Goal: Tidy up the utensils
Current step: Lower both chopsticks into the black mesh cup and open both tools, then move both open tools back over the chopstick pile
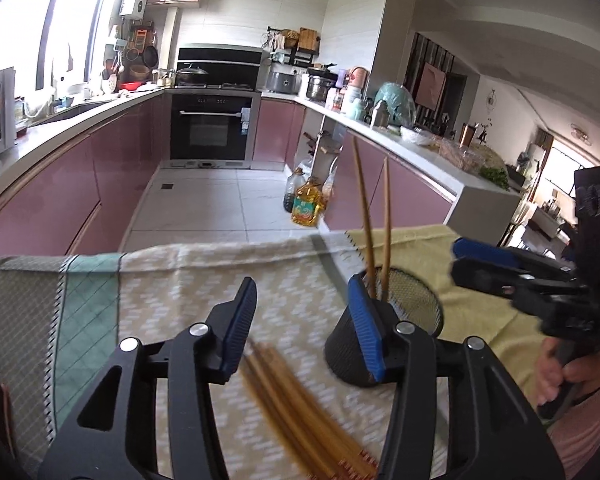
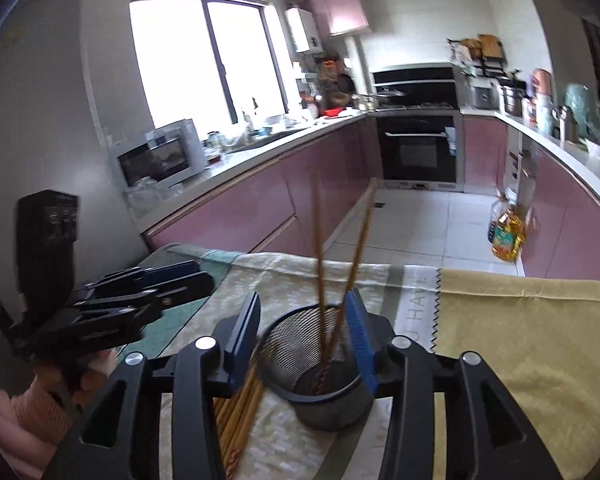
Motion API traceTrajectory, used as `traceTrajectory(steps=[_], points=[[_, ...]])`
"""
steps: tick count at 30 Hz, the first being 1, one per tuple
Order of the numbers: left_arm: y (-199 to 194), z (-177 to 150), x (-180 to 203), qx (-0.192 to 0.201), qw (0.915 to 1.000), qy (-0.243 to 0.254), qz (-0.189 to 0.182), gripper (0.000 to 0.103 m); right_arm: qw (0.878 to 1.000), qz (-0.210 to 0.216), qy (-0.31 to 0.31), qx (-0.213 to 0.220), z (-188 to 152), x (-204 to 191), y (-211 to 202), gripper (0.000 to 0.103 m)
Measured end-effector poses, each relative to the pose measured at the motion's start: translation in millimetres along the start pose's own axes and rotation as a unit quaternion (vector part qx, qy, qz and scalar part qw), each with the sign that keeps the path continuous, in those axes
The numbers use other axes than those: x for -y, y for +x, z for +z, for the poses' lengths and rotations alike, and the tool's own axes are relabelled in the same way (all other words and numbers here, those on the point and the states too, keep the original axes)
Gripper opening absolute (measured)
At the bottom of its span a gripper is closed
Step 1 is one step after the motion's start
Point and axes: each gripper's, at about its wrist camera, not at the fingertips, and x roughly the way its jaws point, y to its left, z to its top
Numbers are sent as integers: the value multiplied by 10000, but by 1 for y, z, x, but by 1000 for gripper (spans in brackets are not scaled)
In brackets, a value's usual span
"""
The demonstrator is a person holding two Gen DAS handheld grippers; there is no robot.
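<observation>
Loose wooden chopsticks (image 1: 300,404) lie in a blurred bundle on the patterned tablecloth (image 1: 172,280), just left of the black mesh holder (image 1: 414,308), their ends cut off at the frame's lower edge. Over them hangs the left gripper (image 1: 302,330), jaws spread wide and empty, its right finger in front of the holder's wall. Two chopsticks (image 1: 374,216) stand tilted inside the holder. Directly above the holder, the right gripper (image 2: 304,336) is wide too, gripping nothing, fingers straddling the rim. Its body hides the holder's near base.
</observation>
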Motion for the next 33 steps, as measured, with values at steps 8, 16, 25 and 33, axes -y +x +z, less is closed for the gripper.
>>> traceTrajectory(steps=[8, 16, 25, 33], points=[[3, -62, -24, -693, 9974, 11, 201, 51, 9965, 341, -91, -756, -48, -26, 20, 44], [18, -104, -23, -1234, 9920, 5, 256, 51, 9878, 385, 101, -1504, -88, -36, 61, 41], [22, -116, -22, -1415, 9896, -29, 249, 51, 9876, 194, 179, -1545, -94, -39, 65, 38], [25, -121, -22, -1499, 9882, -22, 308, 51, 9867, 30, 126, -1618, -100, -34, 66, 33]])
